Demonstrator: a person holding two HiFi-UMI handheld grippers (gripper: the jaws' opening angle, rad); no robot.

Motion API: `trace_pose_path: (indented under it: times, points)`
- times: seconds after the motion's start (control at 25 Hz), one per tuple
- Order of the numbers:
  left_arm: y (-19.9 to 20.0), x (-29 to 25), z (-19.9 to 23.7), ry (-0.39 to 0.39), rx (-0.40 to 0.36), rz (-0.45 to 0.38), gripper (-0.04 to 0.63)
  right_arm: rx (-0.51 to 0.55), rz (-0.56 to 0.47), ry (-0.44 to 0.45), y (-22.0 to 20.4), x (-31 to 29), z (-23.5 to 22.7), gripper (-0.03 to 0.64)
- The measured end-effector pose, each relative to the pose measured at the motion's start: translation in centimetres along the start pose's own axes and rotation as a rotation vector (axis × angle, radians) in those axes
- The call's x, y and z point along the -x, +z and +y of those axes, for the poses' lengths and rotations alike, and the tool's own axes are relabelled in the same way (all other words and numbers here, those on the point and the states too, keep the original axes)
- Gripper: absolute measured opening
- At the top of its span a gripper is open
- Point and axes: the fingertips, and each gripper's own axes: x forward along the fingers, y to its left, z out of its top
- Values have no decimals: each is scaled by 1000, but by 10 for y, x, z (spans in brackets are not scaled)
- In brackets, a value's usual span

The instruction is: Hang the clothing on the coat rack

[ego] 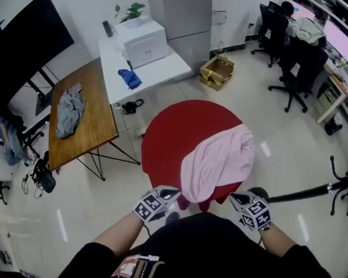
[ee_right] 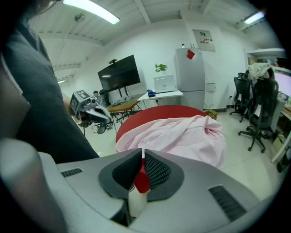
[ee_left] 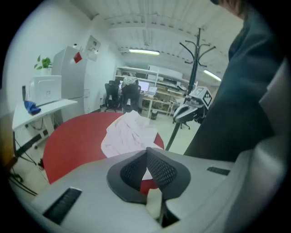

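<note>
A pink garment (ego: 219,162) lies crumpled on the near right part of a round red table (ego: 173,130), hanging over its edge. It also shows in the left gripper view (ee_left: 129,132) and the right gripper view (ee_right: 182,136). My left gripper (ego: 174,194) is shut and empty, just short of the table's near edge and left of the garment. My right gripper (ego: 236,197) is also shut with nothing in it, close to the garment's near right hem. The black coat rack (ego: 339,185) stands to the right of the table; its bare hooks (ee_left: 195,50) carry nothing.
A wooden table (ego: 98,128) with a grey cloth (ego: 71,112) stands at the left. Behind it is a white table (ego: 159,69) with a printer (ego: 142,41) and a blue cloth (ego: 130,78). A cardboard box (ego: 217,71) and office chairs (ego: 292,71) are further back.
</note>
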Motion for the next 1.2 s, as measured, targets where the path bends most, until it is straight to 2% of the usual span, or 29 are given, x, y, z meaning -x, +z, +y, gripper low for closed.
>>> trace_pose_path:
  times: [0.16, 0.28, 0.4, 0.48, 0.6, 0.68, 0.76, 0.96, 1.16, 1.2]
  points:
    - [-9, -12, 7, -6, -248, 127, 10, 76, 28, 42, 4, -18, 8, 85]
    - [-17, -23, 6, -55, -471, 228, 132, 136, 59, 94, 8, -32, 21, 135]
    - [-21, -36, 2, -123, -704, 320, 208, 200, 96, 149, 7, -46, 36, 191]
    - [-20, -46, -1, -166, -833, 360, 219, 259, 124, 190, 2, -55, 47, 223]
    - [-24, -59, -3, -241, -988, 410, 219, 368, 144, 228, -2, -69, 63, 232]
    - [-36, -62, 0, -304, -1094, 474, 219, 437, 160, 242, -6, -78, 69, 252]
    - [-40, -59, -2, -354, -1161, 525, 219, 495, 196, 240, -14, -87, 69, 252]
    - [-43, -66, -9, -422, -1257, 565, 229, 564, 256, 214, -17, -99, 66, 252]
    - [-54, -71, -7, -454, -1255, 643, 229, 618, 289, 211, -42, -112, 63, 249]
    - [-55, -71, -7, -455, -1247, 647, 224, 614, 279, 206, -38, -112, 63, 210]
